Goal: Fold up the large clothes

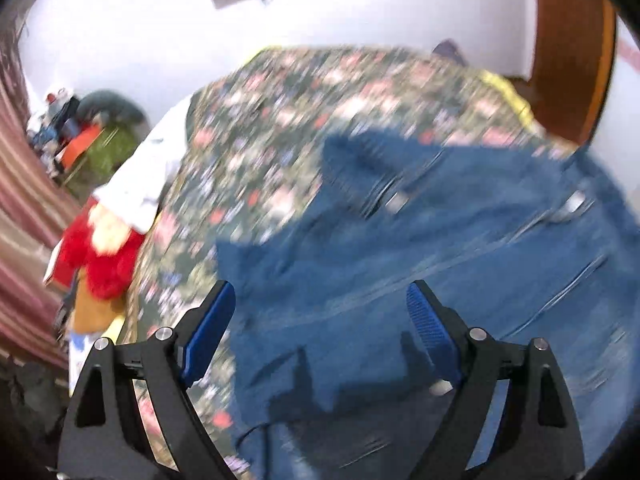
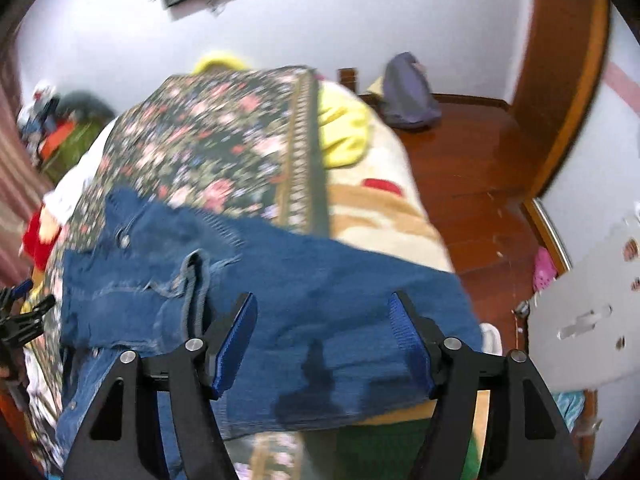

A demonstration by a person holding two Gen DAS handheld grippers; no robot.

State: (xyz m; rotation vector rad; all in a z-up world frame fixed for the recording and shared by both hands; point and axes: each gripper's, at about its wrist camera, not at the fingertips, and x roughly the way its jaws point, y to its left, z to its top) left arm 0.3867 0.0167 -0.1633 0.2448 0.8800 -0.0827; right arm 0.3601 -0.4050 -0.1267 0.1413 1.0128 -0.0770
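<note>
Lying across the flowery dark bedspread (image 2: 224,140) in the lower middle of both views, the blue denim garment (image 2: 320,300) sits below the left gripper (image 1: 320,312) and right gripper (image 2: 322,320), both spread wide and grasping nothing.

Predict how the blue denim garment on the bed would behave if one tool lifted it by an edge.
The denim garment would probably droop, not hold its shape: it already lies creased on the floral bedspread. It looks thick, with seams and metal buttons, so likely heavy. Its coarse weave probably will not slip.
</note>
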